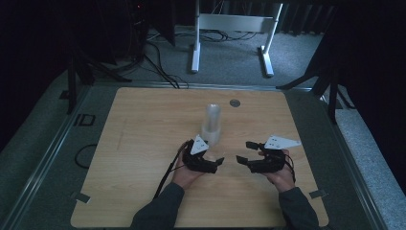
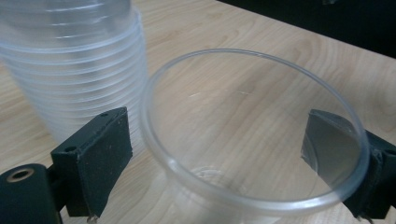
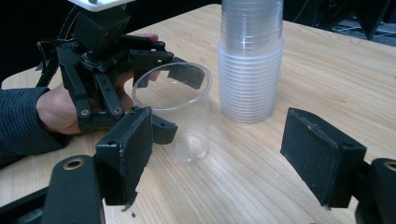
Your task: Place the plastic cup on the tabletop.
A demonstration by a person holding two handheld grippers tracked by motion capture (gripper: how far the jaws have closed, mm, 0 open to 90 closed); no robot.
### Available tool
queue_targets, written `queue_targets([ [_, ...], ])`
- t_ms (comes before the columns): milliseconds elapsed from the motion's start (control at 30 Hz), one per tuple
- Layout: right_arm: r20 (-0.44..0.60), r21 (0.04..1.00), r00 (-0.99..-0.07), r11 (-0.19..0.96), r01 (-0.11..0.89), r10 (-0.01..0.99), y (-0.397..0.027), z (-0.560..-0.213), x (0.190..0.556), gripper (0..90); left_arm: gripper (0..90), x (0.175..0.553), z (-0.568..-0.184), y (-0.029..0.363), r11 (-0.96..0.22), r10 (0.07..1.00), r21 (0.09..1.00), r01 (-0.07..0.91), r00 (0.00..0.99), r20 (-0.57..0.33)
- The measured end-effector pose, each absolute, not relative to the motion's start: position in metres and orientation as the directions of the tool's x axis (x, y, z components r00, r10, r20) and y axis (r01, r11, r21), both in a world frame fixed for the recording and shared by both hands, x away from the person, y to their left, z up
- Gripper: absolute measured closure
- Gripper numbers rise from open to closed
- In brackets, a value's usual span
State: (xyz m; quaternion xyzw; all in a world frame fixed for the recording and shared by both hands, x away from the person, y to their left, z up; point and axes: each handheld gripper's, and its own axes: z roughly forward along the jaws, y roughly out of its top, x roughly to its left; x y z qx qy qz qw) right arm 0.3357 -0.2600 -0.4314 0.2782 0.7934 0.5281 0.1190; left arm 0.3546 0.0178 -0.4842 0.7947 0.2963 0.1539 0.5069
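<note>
A single clear plastic cup (image 3: pixel 180 126) stands upright on the wooden table (image 1: pixel 143 143), just in front of a tall stack of clear cups (image 1: pixel 211 122). My left gripper (image 1: pixel 214 152) straddles the single cup (image 2: pixel 243 140) at rim height. Its jaws stand wide, and the near pad (image 2: pixel 93 154) sits apart from the rim. The stack (image 2: pixel 74 56) rises close behind that pad. My right gripper (image 3: pixel 224 154) is open with nothing between its jaws. It points across the table at the cup and the left gripper, a short gap away from them.
A small round grey insert (image 1: pixel 234 102) sits in the table's far edge. Tape tabs mark the near corners (image 1: pixel 81 196). Behind the table stand a white desk frame (image 1: pixel 230 28) and floor cables. A metal rail runs along the table's left side.
</note>
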Motion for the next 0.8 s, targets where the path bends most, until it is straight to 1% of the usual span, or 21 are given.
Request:
queue_targets([
  [200,0.106,0.905,-0.815,0.285,0.317,0.569,-0.261,-0.432,0.336,24.9,6.7,0.352,-0.484,0.025,-0.314,0.626,0.891,0.328,0.777,-0.066],
  [367,0.110,0.904,-0.812,0.282,0.322,0.573,-0.263,-0.432,0.336,24.8,5.8,0.345,-0.483,0.033,-0.327,0.630,0.887,0.328,0.774,-0.054],
  [400,0.108,0.905,-0.810,0.282,0.320,0.576,-0.264,-0.431,0.335,24.8,5.8,0.337,-0.482,0.039,-0.324,0.642,0.888,0.327,0.766,-0.048],
  [500,0.111,0.907,-0.804,0.272,0.322,0.584,-0.267,-0.431,0.335,24.8,5.9,0.326,-0.483,0.050,-0.332,0.637,0.888,0.318,0.770,-0.037],
  [533,0.111,0.907,-0.802,0.271,0.323,0.586,-0.268,-0.431,0.335,24.8,5.9,0.324,-0.484,0.054,-0.325,0.636,0.888,0.325,0.770,-0.049],
  [800,0.111,0.906,-0.800,0.271,0.326,0.590,-0.269,-0.431,0.336,24.3,5.9,0.322,-0.488,0.071,-0.322,0.660,0.883,0.341,0.750,-0.049],
])
